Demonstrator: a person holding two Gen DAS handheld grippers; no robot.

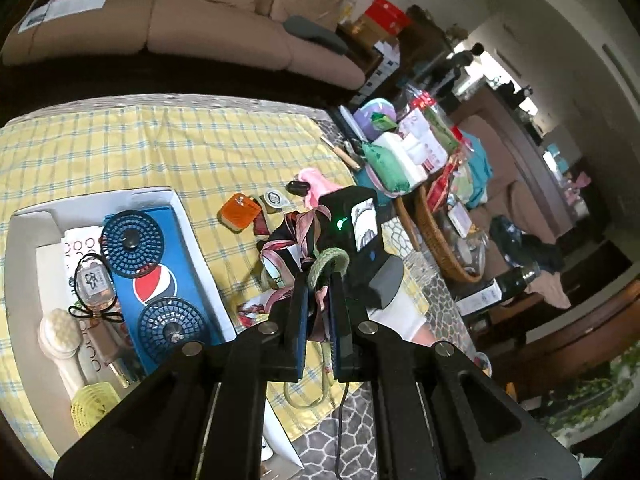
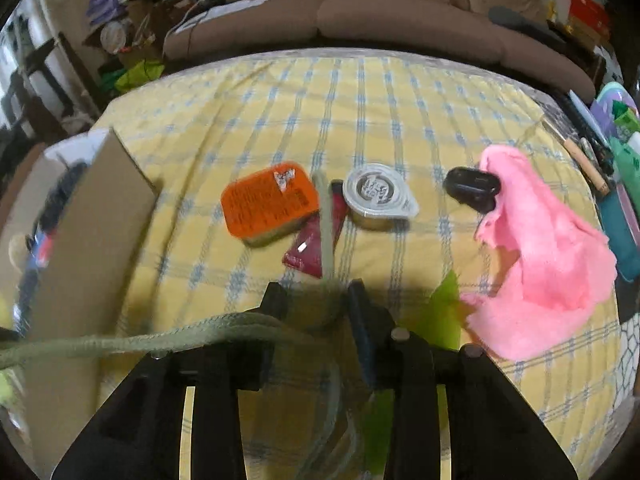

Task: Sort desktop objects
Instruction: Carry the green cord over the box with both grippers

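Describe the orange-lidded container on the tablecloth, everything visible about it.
The orange-lidded container is a small, flat, rounded-rectangle tub with an orange foil-like lid printed in dark text and a pale base. It looks sealed, lying lid-up on the yellow checked tablecloth. A dark red sachet lies against its right corner; the round sauce cup sits apart.

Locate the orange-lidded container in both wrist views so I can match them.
Left wrist view: the orange-lidded container lies centre-left on the yellow checked cloth, right of the white box.
Right wrist view: centre-left, beyond the fingers.
Shared landmark: the round foil-lidded cup, just to its right.
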